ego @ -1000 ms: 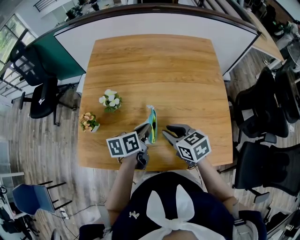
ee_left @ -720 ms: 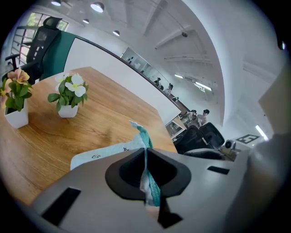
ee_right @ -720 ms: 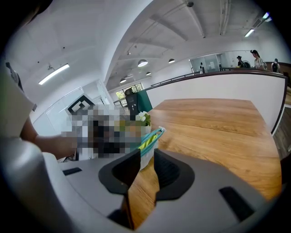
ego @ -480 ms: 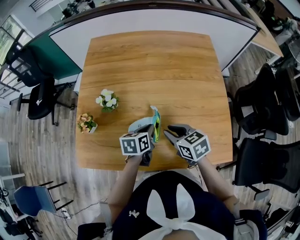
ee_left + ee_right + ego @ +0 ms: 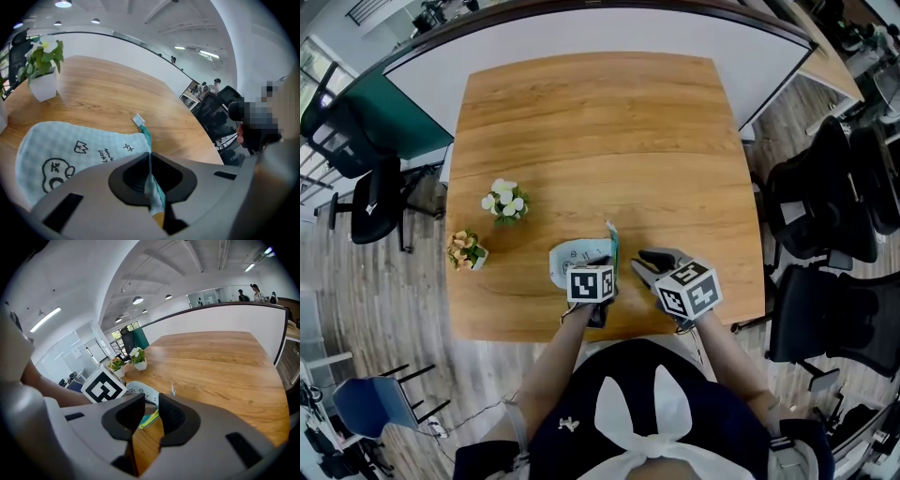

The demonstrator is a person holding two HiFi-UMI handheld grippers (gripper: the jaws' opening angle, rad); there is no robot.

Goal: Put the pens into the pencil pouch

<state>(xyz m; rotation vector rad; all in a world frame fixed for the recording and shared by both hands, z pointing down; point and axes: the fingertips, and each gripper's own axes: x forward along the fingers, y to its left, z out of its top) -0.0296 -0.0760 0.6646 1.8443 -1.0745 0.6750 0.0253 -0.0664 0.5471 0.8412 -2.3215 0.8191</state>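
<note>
**Jaws: left gripper pinched on the pouch's edge, right gripper half parted and empty**

The left jaws are pressed together on the teal zip edge of the pale blue fabric pencil pouch. The cloth is squeezed thin between the pads. The right jaws stand at a middling gap with nothing between them. They hang just beside the pouch on its right and point at the same zip edge.

The square light-wood worktop is bare over most of its far part. Everything sits in the near strip in front of the person.

The pouch lies flat there, close to the near edge, printed with small black doodles. Its zip edge runs away from the person and ends in a small white tab at the far end. The body spreads to the left of that edge. I judge the long axis to follow the zip, though the left gripper covers the near end.

To the left of the pouch, apart from it, stand 2 small pots: a white-flowered plant and an orange-flowered plant.

No pens show in any view, on the worktop or in the right gripper. Whether the zip is open I cannot tell. By my reading the task is at its start: the pouch is laid down and held, and all the loading is left.
</note>
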